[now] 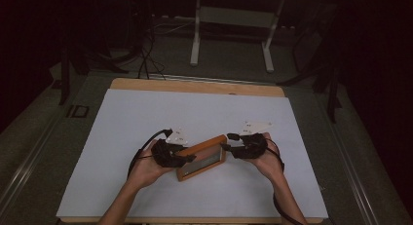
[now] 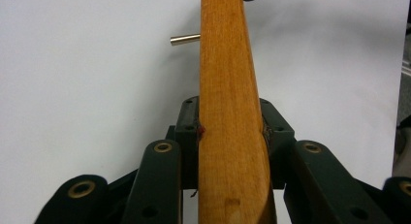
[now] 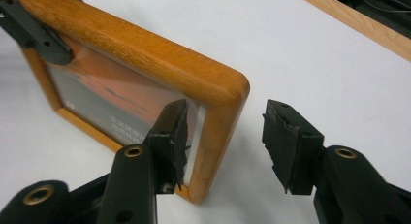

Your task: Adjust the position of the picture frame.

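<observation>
While your left gripper (image 1: 187, 158) clamps the wooden picture frame (image 1: 202, 157) at lower centre of the high view, your right gripper (image 3: 225, 141) stands with its jaws apart around the frame's end, pressing nothing.

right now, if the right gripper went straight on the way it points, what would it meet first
Most likely the wooden picture frame. The right gripper stands open with the frame's near upright side between its jaws, so that edge would run deeper into the gap. Depth is hard to judge; one pad may graze the glass first.
</observation>
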Demonstrator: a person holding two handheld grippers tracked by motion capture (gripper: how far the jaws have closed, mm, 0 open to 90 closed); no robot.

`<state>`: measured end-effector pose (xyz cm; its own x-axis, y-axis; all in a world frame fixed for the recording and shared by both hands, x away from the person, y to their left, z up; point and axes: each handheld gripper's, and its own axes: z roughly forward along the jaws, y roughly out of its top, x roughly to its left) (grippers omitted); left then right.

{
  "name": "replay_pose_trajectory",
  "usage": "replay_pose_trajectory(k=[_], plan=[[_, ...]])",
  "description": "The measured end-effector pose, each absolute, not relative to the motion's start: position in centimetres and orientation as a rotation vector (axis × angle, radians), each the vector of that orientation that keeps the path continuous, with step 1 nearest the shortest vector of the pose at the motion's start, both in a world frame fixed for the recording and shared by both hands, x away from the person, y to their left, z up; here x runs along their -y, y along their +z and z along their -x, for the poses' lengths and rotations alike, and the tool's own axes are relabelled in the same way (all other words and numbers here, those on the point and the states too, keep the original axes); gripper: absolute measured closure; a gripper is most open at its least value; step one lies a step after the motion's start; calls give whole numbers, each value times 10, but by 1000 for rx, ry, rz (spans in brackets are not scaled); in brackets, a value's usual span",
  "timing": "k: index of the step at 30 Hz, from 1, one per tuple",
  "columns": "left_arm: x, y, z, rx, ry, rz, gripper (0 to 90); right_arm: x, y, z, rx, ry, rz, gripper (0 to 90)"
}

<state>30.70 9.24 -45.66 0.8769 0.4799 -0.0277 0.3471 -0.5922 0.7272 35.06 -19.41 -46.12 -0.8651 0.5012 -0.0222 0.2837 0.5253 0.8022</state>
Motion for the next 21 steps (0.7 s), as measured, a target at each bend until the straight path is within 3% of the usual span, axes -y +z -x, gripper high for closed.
replay_pose_trajectory(k=[7,21], plan=[[-104,-462,-321,-622,156,-2227,680,189,-469,-353,-2557,1238,-660,460],[-117,-473,-346,-765,90,-2174,583,187,-482,-356,-2595,1216,-697,450]])
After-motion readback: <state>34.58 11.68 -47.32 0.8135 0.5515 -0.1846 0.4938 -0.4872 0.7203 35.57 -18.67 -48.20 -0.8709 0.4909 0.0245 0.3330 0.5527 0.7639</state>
